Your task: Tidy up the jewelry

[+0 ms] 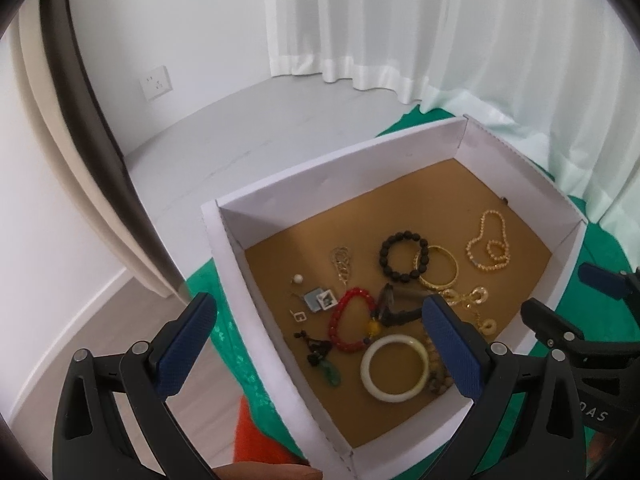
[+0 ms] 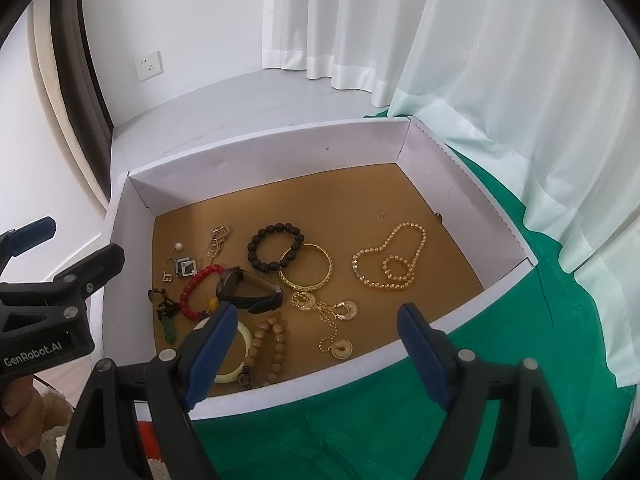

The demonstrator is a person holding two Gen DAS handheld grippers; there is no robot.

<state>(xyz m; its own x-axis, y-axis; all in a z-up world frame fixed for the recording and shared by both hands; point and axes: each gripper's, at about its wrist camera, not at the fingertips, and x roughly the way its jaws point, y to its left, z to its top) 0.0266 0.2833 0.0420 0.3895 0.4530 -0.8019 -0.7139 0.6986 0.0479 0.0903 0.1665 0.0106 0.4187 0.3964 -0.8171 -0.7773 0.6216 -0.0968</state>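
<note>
Both the left gripper (image 1: pixel 320 344) and right gripper (image 2: pixel 314 354) hover jaws apart, empty, above the box (image 2: pixel 256 152), jewelry clustered toward its 8 o'clock corner.

White box (image 2: pixel 280 152): open top, entry from above unobstructed; upright walls bar approach from every side. Floor, far half and right near corner: bare brown liner (image 2: pixel 320 196), with only the gold bead necklace (image 2: pixel 390 260) lying apart toward the right wall. Floor, near-left: crowded, black bead bracelet (image 2: pixel 274 252) touching gold bangle (image 2: pixel 306 270), red bead bracelet (image 2: pixel 198 290), watch (image 2: pixel 248 290), white bangle (image 1: pixel 394 368) and wooden beads (image 2: pixel 274 344) close-packed against the near wall.
</note>
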